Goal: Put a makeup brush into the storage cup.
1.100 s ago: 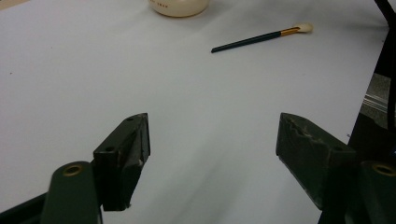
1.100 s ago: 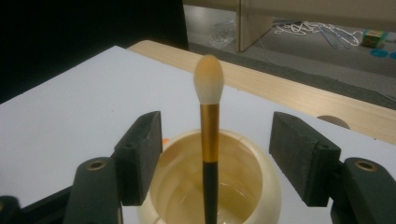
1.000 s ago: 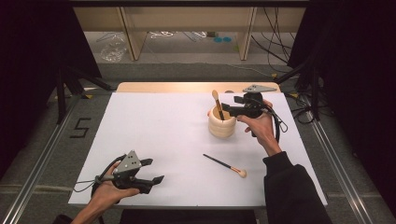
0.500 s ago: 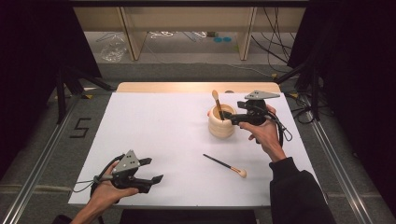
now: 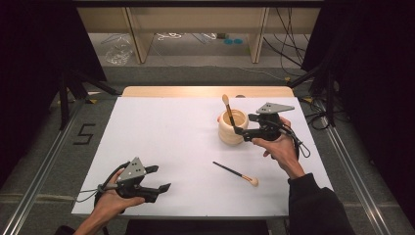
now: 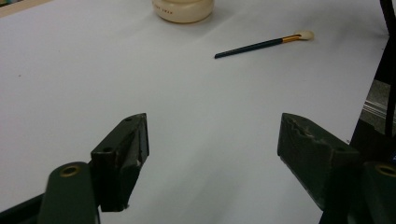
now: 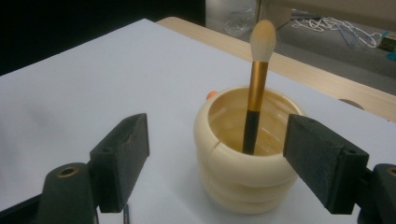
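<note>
A cream ribbed cup (image 5: 232,126) stands at the back right of the white table (image 5: 171,127). A brush (image 5: 228,110) with a gold band and pale tip leans upright inside it, free of any grip. My right gripper (image 5: 243,126) sits just right of the cup, level with it. Its jaws have just been opening and stand wide, with nothing pressed between them; the cup (image 7: 243,172) and brush (image 7: 258,84) lie just beyond them. A second dark-handled brush (image 5: 235,173) lies flat in front of the cup. My left gripper (image 5: 160,177) rests open at the front left.
From the left gripper (image 6: 212,140) the lying brush (image 6: 261,45) and the cup's base (image 6: 183,8) lie far ahead across bare white surface. A wooden strip (image 5: 205,91) edges the table's back. Shelving and cables sit beyond it.
The right gripper has drawn back from the cup toward the right, with its jaws wider. The brush stays standing in the cup. The left gripper has kept still.
</note>
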`<state>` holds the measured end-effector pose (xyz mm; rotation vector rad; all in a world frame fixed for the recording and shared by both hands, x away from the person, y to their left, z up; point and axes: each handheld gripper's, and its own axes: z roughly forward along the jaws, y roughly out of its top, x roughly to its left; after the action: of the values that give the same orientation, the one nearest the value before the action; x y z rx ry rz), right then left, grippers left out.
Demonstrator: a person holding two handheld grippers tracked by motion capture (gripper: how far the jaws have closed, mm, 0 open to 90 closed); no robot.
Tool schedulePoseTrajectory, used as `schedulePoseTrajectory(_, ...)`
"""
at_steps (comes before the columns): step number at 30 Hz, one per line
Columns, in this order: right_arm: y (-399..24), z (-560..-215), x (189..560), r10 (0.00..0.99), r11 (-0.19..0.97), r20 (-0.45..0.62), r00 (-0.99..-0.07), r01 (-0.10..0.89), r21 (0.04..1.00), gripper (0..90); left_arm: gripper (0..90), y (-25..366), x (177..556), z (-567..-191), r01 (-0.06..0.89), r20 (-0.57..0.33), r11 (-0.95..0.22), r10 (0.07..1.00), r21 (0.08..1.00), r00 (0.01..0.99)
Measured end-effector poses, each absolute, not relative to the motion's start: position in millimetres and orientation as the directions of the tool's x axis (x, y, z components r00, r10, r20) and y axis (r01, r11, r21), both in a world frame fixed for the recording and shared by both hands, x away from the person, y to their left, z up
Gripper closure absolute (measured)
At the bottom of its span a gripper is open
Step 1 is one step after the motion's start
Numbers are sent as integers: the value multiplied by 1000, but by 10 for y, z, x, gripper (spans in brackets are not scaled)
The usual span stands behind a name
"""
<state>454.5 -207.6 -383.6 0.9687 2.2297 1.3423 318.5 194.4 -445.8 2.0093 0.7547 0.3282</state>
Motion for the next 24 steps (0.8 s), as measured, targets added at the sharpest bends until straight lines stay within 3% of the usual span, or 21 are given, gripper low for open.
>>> schedulePoseTrajectory(24, -1995, -4018, 4212, 648, 449, 3, -762, 385, 807, 255, 239, 1914, 3203, -4448, 383, -71, -378, 627, 843, 776)
